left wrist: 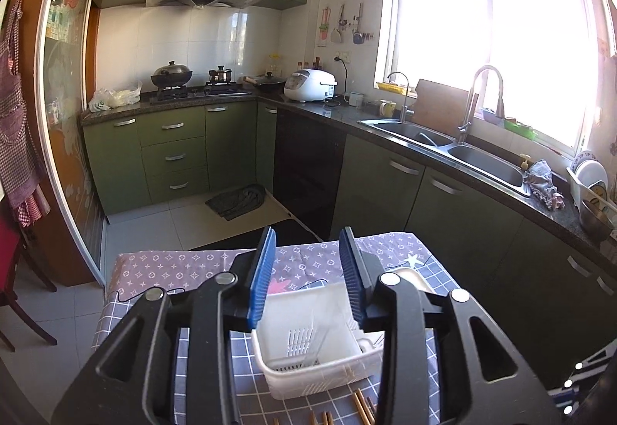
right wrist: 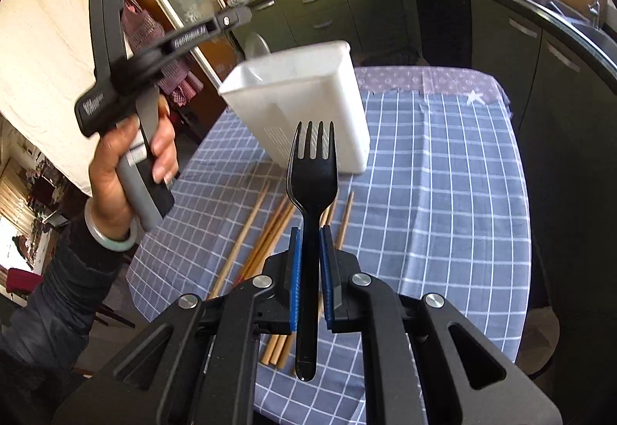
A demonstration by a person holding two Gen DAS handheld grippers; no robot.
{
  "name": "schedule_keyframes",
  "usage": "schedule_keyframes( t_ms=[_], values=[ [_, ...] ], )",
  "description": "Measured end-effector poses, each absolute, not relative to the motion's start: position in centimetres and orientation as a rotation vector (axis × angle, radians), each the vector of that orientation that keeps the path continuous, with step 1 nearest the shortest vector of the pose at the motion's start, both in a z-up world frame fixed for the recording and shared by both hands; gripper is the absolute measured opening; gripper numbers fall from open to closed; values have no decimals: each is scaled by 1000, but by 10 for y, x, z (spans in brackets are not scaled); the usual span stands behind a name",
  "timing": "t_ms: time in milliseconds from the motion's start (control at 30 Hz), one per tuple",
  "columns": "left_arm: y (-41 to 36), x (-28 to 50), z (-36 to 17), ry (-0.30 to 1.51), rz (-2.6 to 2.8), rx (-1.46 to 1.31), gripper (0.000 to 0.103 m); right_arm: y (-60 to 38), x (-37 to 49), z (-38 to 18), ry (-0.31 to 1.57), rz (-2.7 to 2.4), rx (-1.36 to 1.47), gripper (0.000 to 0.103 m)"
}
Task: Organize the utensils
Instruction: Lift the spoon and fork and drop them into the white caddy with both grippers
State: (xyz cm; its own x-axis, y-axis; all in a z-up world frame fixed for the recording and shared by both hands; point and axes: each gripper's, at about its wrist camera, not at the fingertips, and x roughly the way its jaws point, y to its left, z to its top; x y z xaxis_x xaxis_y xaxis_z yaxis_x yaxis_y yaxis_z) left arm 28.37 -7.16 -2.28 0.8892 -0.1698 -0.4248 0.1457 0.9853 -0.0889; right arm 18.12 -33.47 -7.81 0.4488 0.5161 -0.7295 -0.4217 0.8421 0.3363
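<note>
In the right wrist view my right gripper [right wrist: 310,232] is shut on the handle of a black plastic fork [right wrist: 313,170], tines pointing up and away, above the table. Several wooden chopsticks [right wrist: 266,232] lie loose on the cloth under it. Beyond them stands a white plastic utensil basket [right wrist: 300,97]. In the left wrist view my left gripper [left wrist: 308,232] is open with nothing between its blue pads [left wrist: 262,271]. The same basket [left wrist: 308,340] sits just below and ahead of them, and chopstick ends [left wrist: 362,409] show at the bottom edge.
The table wears a blue checked cloth [right wrist: 443,194] and ends shortly past the basket. A hand [right wrist: 127,170] holds the left gripper's handle at the table's left side. Green cabinets and a counter with a double sink [left wrist: 482,163] run along the right.
</note>
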Motion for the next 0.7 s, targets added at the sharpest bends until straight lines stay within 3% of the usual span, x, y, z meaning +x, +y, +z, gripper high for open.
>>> schedule_keyframes(
  t_ms=[367, 533, 700],
  values=[
    [-32, 214, -12, 438, -175, -110, 39, -303, 248, 22, 594, 516, 156, 10],
    [-20, 190, -16, 460, -173, -108, 39, -280, 288, 32, 476, 409, 129, 10],
    [-10, 179, -18, 473, -170, -111, 39, -262, 323, 6, 441, 337, 57, 10]
  ],
)
